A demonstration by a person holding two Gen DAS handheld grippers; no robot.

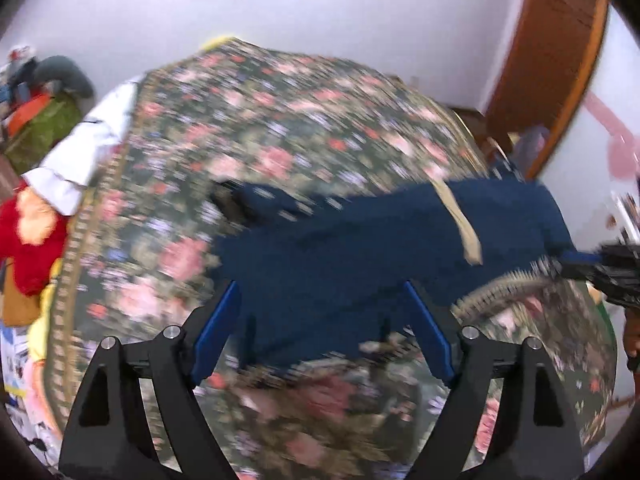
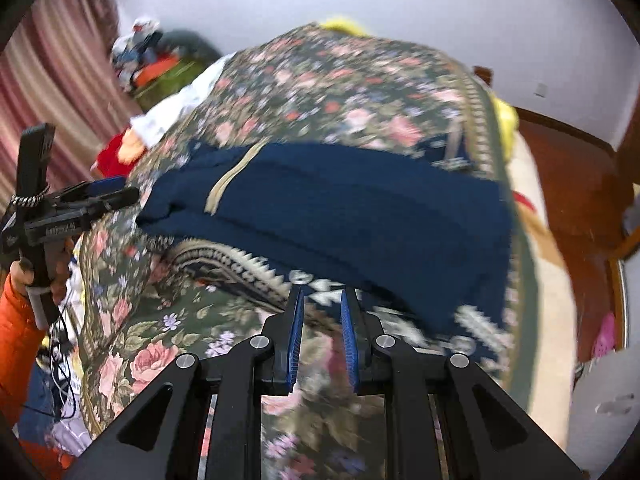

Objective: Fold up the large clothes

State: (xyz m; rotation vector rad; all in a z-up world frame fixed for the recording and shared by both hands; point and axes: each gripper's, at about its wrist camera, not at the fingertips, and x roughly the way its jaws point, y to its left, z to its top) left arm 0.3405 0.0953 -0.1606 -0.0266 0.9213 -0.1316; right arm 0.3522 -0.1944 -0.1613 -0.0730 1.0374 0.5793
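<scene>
A navy garment lies folded into a long band across the floral bedspread of the bed, a beige strip running over it. We hold our left gripper above the garment's near edge, fingers spread wide and empty. Our right gripper hovers just short of the cloth, its fingers narrowed to a slim gap, grasping nothing. White cloth sits at the bed's far left edge.

black claws, blue pads, silver screws; orange sleeve, bare hand.
</scene>
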